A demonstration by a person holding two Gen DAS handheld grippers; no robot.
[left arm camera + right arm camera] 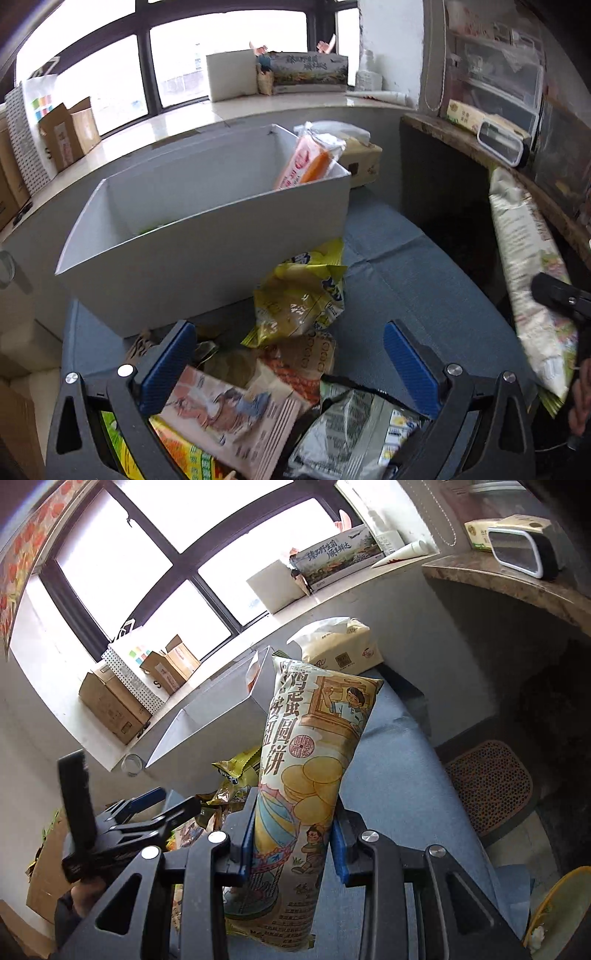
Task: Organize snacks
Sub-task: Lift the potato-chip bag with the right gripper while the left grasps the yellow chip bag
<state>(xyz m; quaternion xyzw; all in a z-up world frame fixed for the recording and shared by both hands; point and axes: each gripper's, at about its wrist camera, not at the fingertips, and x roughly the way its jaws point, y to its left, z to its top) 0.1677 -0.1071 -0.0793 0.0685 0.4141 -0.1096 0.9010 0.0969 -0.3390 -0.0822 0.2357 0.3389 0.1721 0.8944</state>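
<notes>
- Gripping the long biscuit bag in my right gripper — blue pads pressed on its lower half, bag upright, tilted a little.
- Left gripper wide, nothing between the pads; it hangs over the snack pile on the blue cloth.
- White bin ahead of both grippers — one pink-orange packet leaning in its far corner.
- Yellow packet against the bin's near wall.
</notes>
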